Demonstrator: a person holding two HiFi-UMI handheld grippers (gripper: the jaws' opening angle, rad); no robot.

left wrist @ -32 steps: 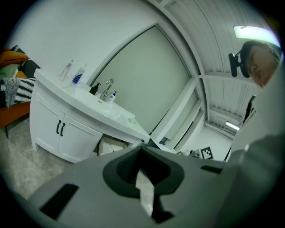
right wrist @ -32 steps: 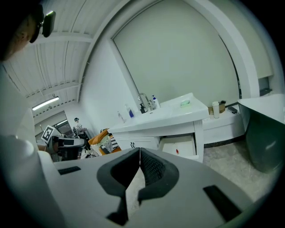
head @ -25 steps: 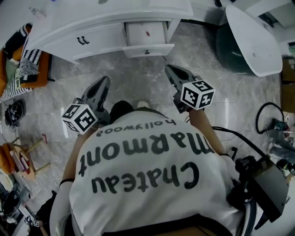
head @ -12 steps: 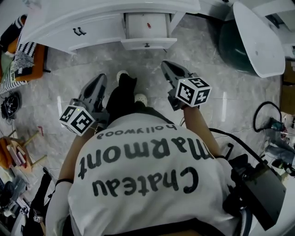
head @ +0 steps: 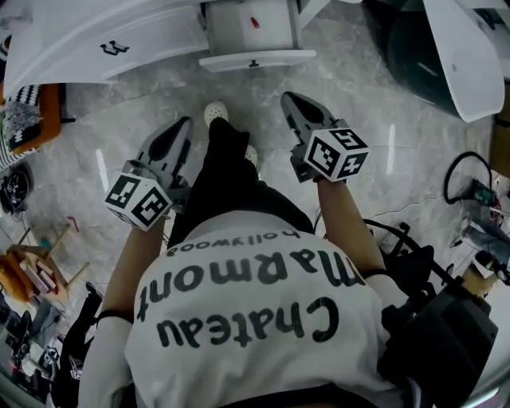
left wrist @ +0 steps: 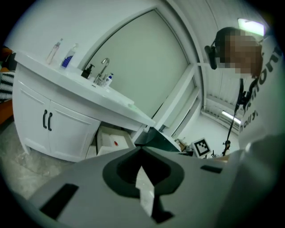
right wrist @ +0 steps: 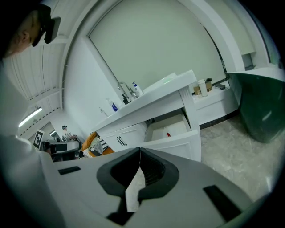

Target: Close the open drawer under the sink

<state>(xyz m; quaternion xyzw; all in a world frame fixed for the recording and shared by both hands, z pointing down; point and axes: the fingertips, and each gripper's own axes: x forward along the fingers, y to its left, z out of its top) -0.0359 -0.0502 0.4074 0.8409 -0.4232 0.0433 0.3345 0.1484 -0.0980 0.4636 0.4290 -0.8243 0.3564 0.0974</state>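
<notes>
— While you stand over the marble floor [head: 358, 119], your drawer [head: 255, 36] sits at twelve o'clock in the head view. It is pulled out of the white vanity cabinet [head: 119, 48], and a small red item [head: 254, 22] lies inside it.

— Yes, and your left gripper [head: 182, 127] hangs at ten o'clock and your right gripper [head: 290, 100] at one o'clock. Both point toward that drawer and are well apart from it. Your white shoe [head: 213, 113] shows between them.

— Look along your left jaws: they are pressed together tip to tip, with nothing caught between them. The drawer is beyond them at eleven o'clock.

— Your right jaws are the same, closed on each other and empty. The drawer's front panel is just past their tips at one o'clock.

— Two dark handles [head: 114, 48] mark the cabinet doors at eleven o'clock in your head view.

— A dark green tub [head: 414, 64] with a white rim fills your two o'clock. In your left gripper view, a faucet [left wrist: 103, 67] stands on the surface [left wrist: 67, 82] above the drawer.
</notes>
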